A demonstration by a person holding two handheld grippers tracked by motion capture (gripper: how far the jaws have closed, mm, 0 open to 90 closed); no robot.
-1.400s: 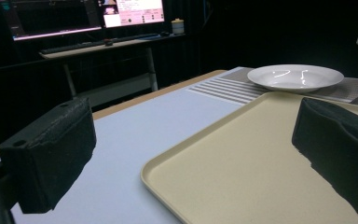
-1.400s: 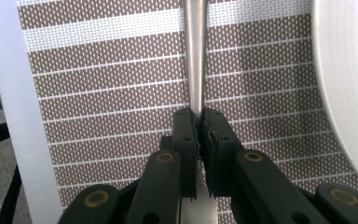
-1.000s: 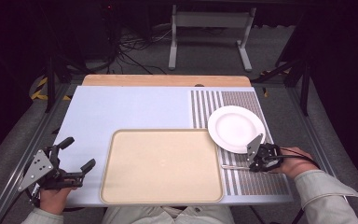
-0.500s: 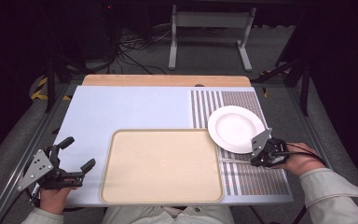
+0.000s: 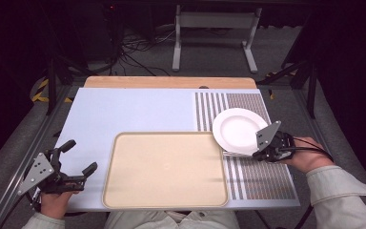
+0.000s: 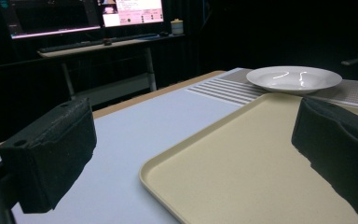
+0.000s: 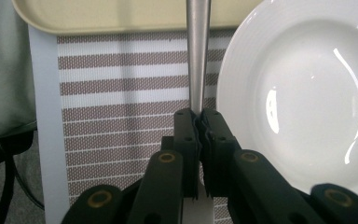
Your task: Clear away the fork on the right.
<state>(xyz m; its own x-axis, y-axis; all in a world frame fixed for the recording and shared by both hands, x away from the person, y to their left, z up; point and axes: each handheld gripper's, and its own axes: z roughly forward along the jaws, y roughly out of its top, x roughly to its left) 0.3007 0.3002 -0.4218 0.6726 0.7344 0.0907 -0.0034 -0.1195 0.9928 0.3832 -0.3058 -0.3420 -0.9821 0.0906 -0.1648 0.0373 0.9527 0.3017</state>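
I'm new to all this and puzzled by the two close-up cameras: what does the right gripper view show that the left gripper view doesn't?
The right gripper view has the right gripper shut on a thin metal utensil handle, seen from above over the striped mat. The left gripper view has the left gripper open with nothing between its jaws, plus monitors on a desk behind. Both show the white plate and the beige tray.

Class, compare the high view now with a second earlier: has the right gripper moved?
Yes. The right gripper, shut on a metal utensil handle, has drifted right along the near rim of the white plate, from its near edge towards its right side.
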